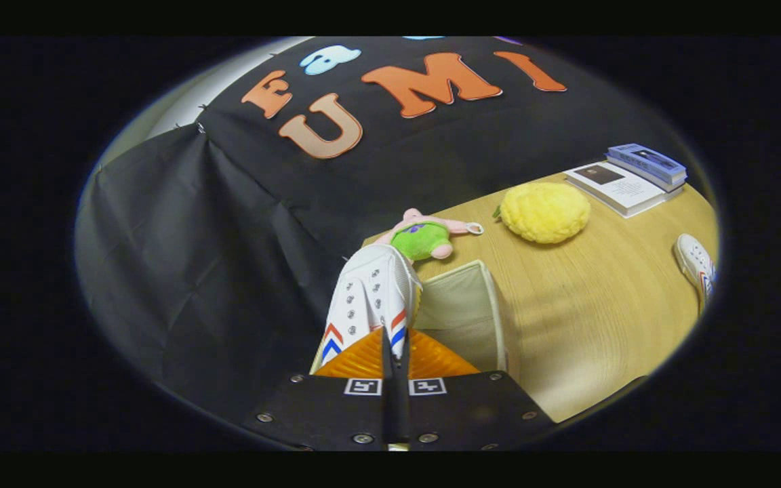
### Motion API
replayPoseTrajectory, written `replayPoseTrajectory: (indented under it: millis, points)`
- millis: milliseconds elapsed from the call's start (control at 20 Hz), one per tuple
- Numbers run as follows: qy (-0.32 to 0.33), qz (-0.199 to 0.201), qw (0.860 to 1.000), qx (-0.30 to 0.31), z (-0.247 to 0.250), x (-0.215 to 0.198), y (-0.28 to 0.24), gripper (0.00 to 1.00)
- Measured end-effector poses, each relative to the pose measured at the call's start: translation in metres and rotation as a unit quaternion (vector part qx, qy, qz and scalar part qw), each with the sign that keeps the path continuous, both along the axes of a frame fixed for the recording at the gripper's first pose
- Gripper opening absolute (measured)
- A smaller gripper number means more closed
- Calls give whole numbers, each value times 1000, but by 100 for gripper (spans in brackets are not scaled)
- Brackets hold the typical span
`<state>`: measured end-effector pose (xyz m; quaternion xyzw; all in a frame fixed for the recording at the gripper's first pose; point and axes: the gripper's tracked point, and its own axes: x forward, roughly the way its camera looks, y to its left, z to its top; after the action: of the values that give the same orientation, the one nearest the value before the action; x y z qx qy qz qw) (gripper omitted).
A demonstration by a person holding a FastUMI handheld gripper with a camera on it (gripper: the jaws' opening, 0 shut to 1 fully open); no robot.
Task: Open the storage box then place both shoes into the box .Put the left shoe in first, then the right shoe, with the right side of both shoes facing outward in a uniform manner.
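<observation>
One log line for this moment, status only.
gripper: shut on white shoe | shoe: held over open storage box | second shoe: on table, far side | phase: placing first shoe

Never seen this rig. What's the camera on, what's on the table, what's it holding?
No robot arm here: a person carries a handheld two-finger gripper, and a fisheye camera riding on it looks forward along the fingers. They are closed on a white shoe, held over an open beige storage box on a wooden table. Beyond lie a pink-and-green plush toy, a yellow plush, stacked books, and the second shoe further along the table.
</observation>
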<state>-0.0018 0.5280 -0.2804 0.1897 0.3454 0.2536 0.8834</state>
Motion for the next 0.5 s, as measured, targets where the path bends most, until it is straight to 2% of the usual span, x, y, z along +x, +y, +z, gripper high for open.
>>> replayPoseTrajectory:
  millis: [500]
  points:
    - [1,9,999,-43,-22,-32,17,1]
